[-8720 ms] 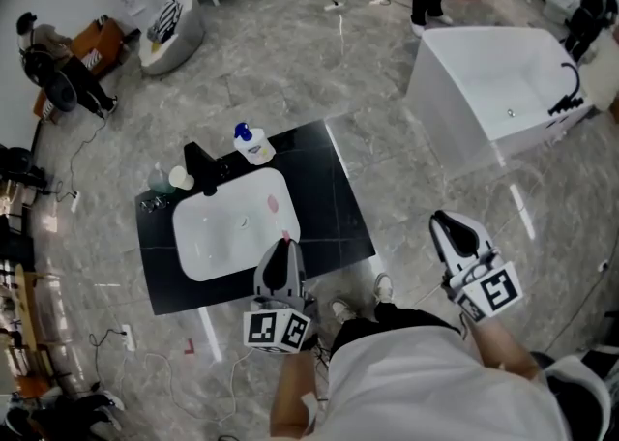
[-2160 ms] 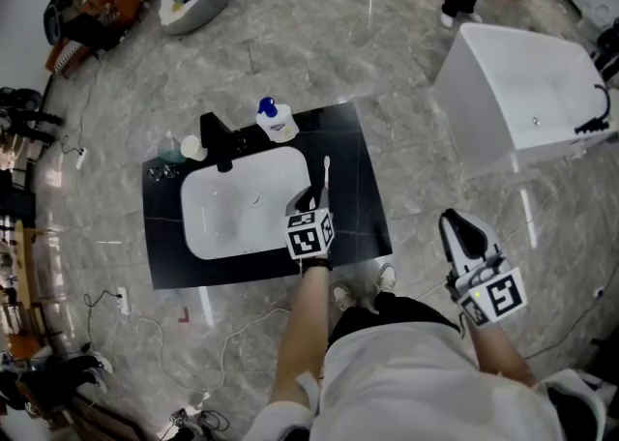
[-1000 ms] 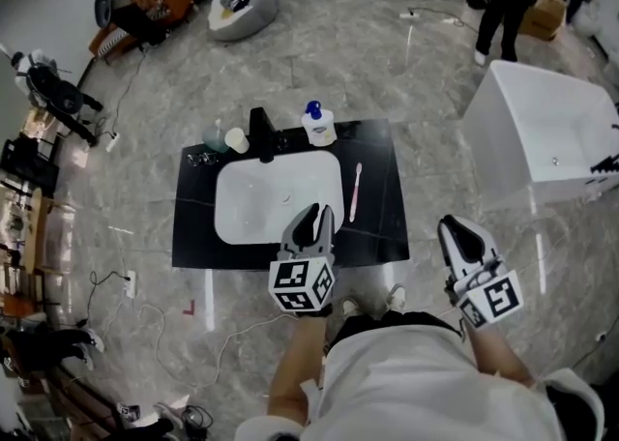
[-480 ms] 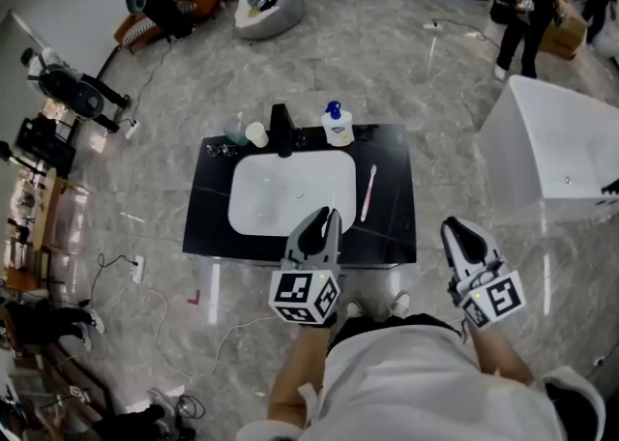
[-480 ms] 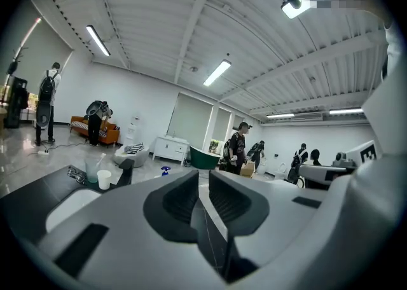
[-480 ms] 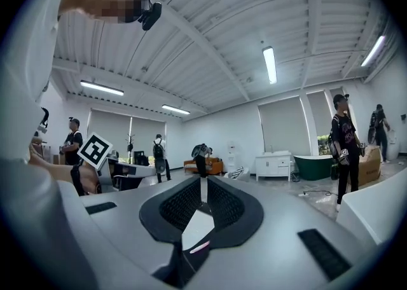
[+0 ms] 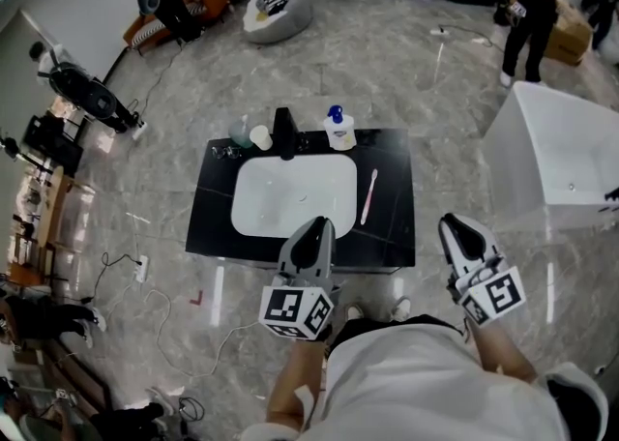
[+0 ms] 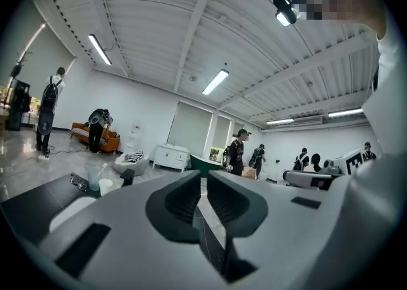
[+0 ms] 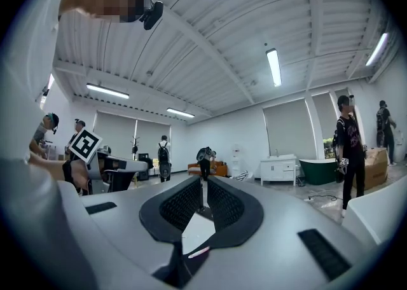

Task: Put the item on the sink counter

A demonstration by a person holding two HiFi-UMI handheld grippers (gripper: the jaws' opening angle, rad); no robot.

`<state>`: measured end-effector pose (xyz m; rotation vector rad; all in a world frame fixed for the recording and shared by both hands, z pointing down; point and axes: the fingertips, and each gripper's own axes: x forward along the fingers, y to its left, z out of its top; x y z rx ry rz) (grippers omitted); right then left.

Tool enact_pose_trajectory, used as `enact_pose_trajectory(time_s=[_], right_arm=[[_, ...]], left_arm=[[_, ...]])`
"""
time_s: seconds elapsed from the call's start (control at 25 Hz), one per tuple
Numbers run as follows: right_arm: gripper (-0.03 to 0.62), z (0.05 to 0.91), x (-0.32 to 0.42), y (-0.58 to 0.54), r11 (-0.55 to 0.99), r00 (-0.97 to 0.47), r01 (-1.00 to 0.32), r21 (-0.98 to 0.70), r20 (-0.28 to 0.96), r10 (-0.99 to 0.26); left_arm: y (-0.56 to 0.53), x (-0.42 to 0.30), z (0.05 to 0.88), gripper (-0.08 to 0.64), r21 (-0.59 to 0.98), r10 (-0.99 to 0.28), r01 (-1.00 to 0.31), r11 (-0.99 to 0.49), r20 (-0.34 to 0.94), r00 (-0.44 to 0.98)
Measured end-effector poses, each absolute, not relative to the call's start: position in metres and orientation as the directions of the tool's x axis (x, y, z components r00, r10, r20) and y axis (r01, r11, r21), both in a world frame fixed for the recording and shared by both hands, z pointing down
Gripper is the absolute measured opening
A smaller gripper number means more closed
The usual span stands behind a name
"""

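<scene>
Toothbrush (image 7: 368,197) lies on the black counter (image 7: 395,236), just right of the white basin (image 7: 290,199). Left claw (image 7: 317,227) at the counter's near edge seems narrowed to a slit, empty. Right claw (image 7: 453,226) has its tips together, also empty, beside the counter.

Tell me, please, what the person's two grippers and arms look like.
Both the left gripper and right gripper have pale grey shells, black inside the jaws. Each carries a white cube with black square markers. The person wears a white top.
</scene>
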<state>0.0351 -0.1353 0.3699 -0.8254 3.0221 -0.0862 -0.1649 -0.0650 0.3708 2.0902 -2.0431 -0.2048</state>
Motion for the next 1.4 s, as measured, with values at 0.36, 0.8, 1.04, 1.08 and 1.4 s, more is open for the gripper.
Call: enact_pose_trajectory(time_s=[0.36, 0.8, 1.04, 1.08, 1.4], right_arm=[[0.057, 0.369, 0.041, -0.144, 0.863, -0.864, -0.503, -0.051, 0.007, -0.503], [0.057, 0.369, 0.039, -0.147, 0.870, -0.872, -0.489, -0.069, 0.004, -0.490], [0.057, 0.368, 0.026, -0.144, 0.878, -0.881, -0.471, -0.084, -0.002, -0.473], [0.057, 0.368, 0.024, -0.144, 0.879, -0.882, -0.470, -0.084, -0.006, -0.472], [0.057, 0.369, 0.015, -0.140, 0.872, -0.875, -0.483, -0.080, -0.007, -0.485]], left_arm=[[-0.047, -0.155, 0.360, 0.023, 0.243, -0.999, -0.969, -0.043, -0.002, 0.044], [-0.018, -0.161, 0.351, 0.009, 0.212, -1.000, -0.977, 0.017, 0.006, -0.016], [-0.009, -0.168, 0.351, 0.006, 0.220, -0.999, -0.975, 0.041, 0.011, -0.039], [-0.008, -0.168, 0.352, 0.006, 0.220, -0.999, -0.975, 0.042, 0.012, -0.040], [-0.007, -0.176, 0.358, 0.006, 0.227, -1.000, -0.973, 0.025, 0.018, -0.022]])
